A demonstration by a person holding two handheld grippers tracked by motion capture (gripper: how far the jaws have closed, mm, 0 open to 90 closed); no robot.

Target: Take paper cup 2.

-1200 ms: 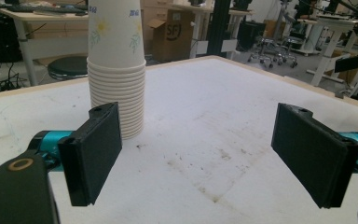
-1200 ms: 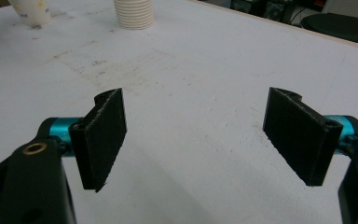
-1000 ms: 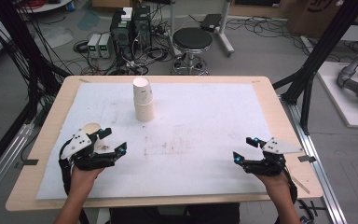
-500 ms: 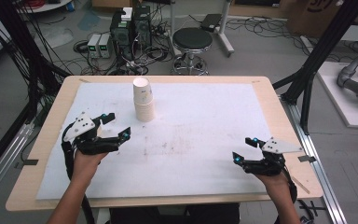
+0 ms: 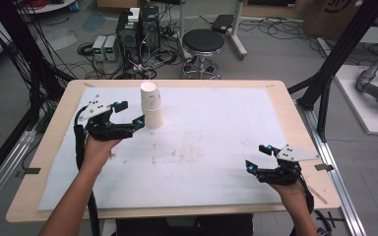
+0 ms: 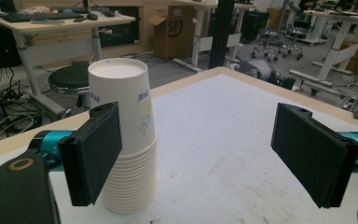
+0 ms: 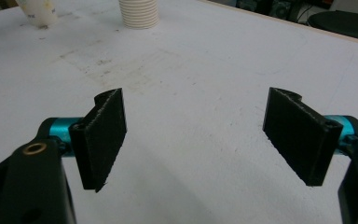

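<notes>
A stack of upturned white paper cups (image 5: 151,104) stands on the white sheet (image 5: 216,128) at the table's far left. My left gripper (image 5: 132,113) hovers open just left of and in front of the stack, its jaws wide apart. In the left gripper view the stack (image 6: 126,140) rises partly behind the left pad (image 6: 93,154), and nothing sits in the gap of that gripper (image 6: 200,154). My right gripper (image 5: 256,157) rests open near the front right, empty (image 7: 200,135). Its view shows the stack's base (image 7: 139,14) far off and a single white cup (image 7: 37,11) to its left.
The wooden table rim (image 5: 285,98) frames the white sheet, which carries faint dirt marks in the middle. A black stool (image 5: 203,42), computers and cables lie on the floor beyond the far edge. Black frame posts stand at both sides.
My left gripper has travelled from the front left of the sheet forward and right, up to the cup stack. The right gripper has stayed put.
</notes>
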